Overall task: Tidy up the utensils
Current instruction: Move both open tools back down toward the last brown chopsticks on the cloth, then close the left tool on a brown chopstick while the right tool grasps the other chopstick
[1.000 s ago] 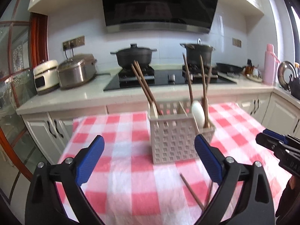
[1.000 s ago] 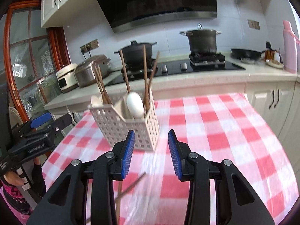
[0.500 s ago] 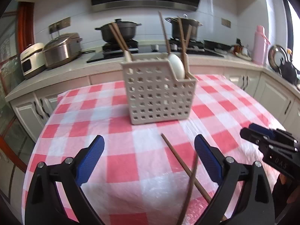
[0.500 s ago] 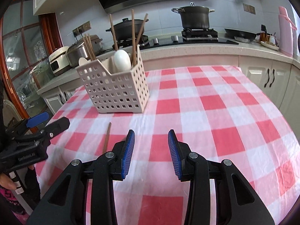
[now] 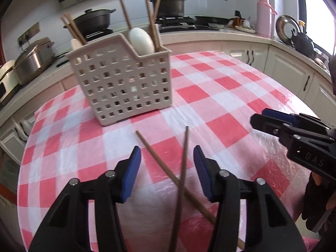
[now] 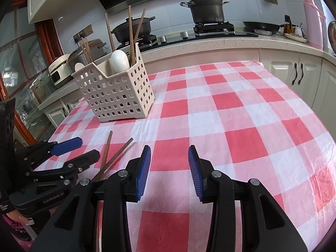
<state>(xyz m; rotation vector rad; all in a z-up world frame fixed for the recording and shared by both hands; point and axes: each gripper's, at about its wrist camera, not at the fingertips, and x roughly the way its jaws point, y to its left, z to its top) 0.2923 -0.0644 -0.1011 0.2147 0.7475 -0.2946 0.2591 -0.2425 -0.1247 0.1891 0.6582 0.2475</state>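
A beige perforated utensil basket (image 5: pixel 124 86) stands on the red-and-white checked tablecloth (image 5: pixel 220 96); it holds a white spoon (image 5: pixel 140 40) and several brown chopsticks (image 5: pixel 150 12). Two loose brown chopsticks (image 5: pixel 182 163) lie crossed on the cloth in front of it. My left gripper (image 5: pixel 167 158) is open and empty, low over the crossed chopsticks, with them between its fingers. My right gripper (image 6: pixel 169 157) is open and empty, above bare cloth to the right of the chopsticks (image 6: pixel 117 154). The basket shows in the right wrist view (image 6: pixel 117 92) too.
The right gripper shows at the right edge of the left wrist view (image 5: pixel 294 132); the left gripper shows at the left of the right wrist view (image 6: pixel 56 159). Behind the table runs a counter with a stove, pots (image 6: pixel 208 10), rice cookers (image 6: pixel 61 69) and a pink flask (image 6: pixel 313 21).
Both grippers have come down toward the table and closer to the basket. The left gripper's fingers have narrowed and now straddle the crossed chopsticks. The right gripper's fingers have opened wider.
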